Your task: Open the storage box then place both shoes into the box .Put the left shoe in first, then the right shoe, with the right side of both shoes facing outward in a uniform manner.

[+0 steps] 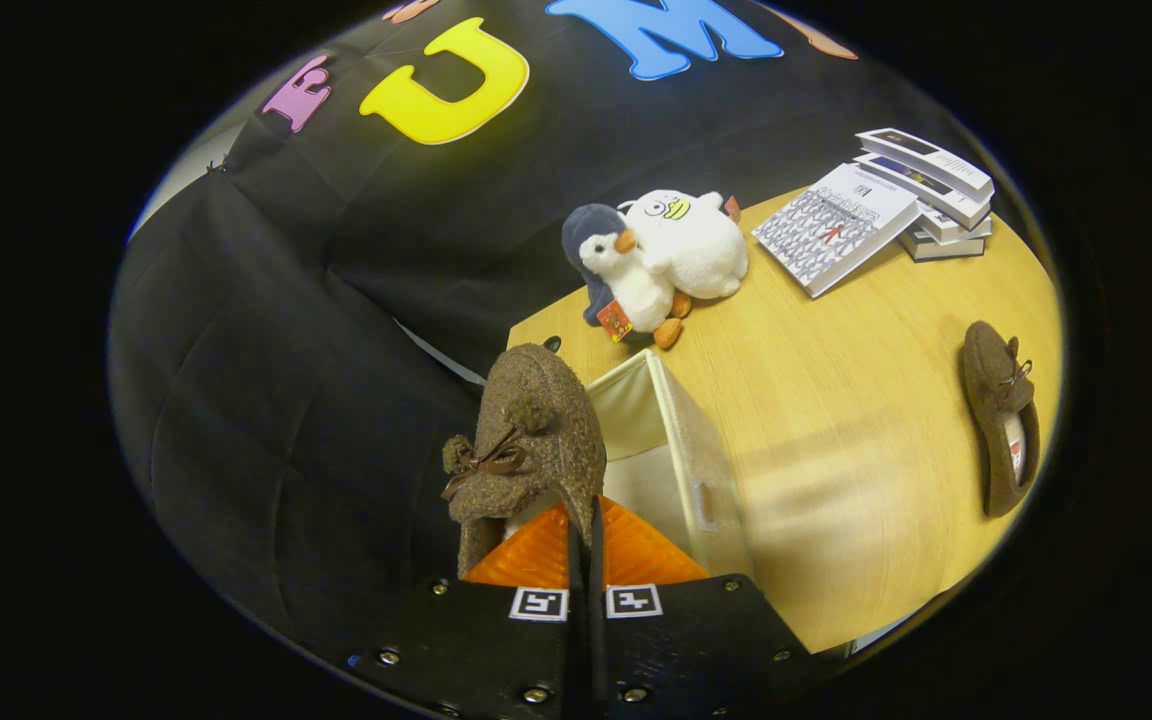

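My gripper (pixel 584 535) is shut on a brown fuzzy shoe (pixel 531 440) with a small bow and pompoms; both fingers press on the thin edge at its heel opening. The shoe hangs toe-forward just ahead of the fingers, over the near corner of the open white storage box (pixel 681 450). The box stands on the wooden table (pixel 836 420), its inside showing pale beside the shoe. The second brown shoe (pixel 1001 415) lies on the table far off to the right of the box, well apart from it.
Beyond the box, two plush toys, a penguin (pixel 611 270) and a white duck (pixel 691 245), rest at the table's back edge. A stack of books (pixel 921 190) lies further right. The black booth wall hangs behind and to the left.
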